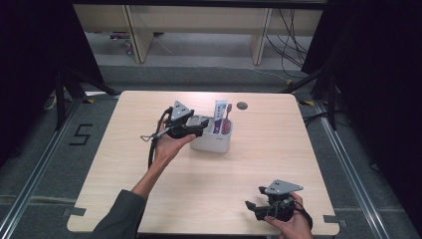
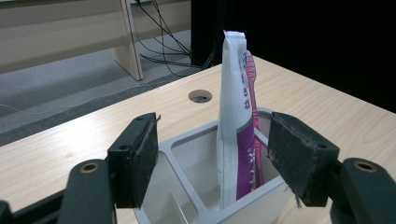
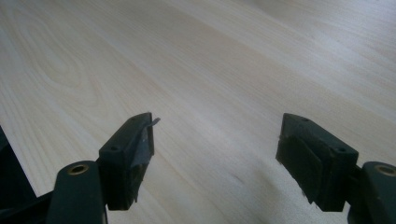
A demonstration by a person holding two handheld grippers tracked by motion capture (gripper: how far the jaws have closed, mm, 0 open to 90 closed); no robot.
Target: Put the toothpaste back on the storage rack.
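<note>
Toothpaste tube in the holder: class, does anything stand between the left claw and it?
Nothing visible does. The left claw is open over the grey holder, and the toothpaste tube stands upright just beyond its pads, toothbrush behind it.

A recording lab – black curtains (image 1: 30, 59) (both sides), floor rails (image 1: 358, 184), loose cables (image 1: 291, 40) behind the table (image 1: 209, 194).

holder (image 1: 213, 141) mid-table | toothpaste (image 1: 220, 110) + toothbrush (image 1: 228, 118) upright in its 3 o'clock compartment | table hole (image 1: 242, 105) at holder's 1 o'clock
</note>
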